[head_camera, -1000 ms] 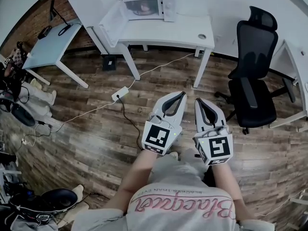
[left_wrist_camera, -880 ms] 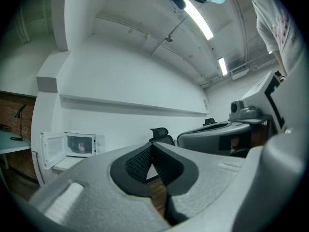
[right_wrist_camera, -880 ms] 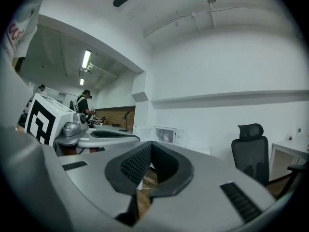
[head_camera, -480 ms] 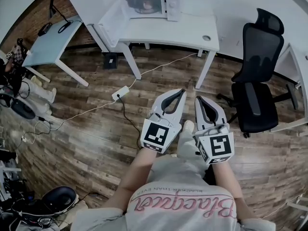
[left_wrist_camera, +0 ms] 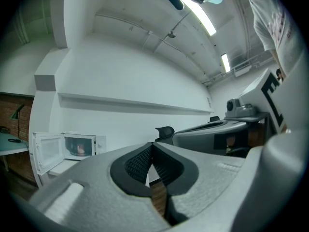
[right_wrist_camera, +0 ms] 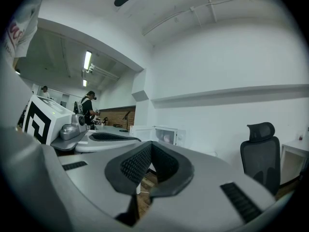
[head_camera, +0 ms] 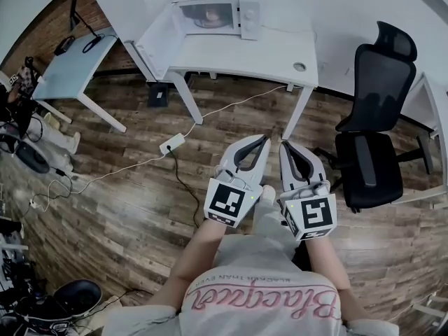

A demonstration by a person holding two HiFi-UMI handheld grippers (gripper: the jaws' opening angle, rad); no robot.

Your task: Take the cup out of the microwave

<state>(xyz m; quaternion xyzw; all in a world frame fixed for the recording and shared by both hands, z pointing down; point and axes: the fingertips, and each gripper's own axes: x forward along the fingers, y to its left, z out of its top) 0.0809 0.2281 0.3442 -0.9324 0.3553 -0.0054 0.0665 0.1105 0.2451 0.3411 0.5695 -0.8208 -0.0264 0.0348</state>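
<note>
The cup [head_camera: 207, 19], a small, pale pinkish rounded shape, sits inside the boxy white microwave [head_camera: 246, 10], whose door is open, at the back edge of the smooth white desk [head_camera: 266, 51]. Well apart from it, over the wood-plank floor [head_camera: 126, 187], the grey moulded left gripper [head_camera: 260, 141] and right gripper [head_camera: 288, 148] have their jaws pressed together with nothing between them.

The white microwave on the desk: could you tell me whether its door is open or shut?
Open: the door of the white microwave stands swung wide out to one side, leaving the cavity exposed.
</note>
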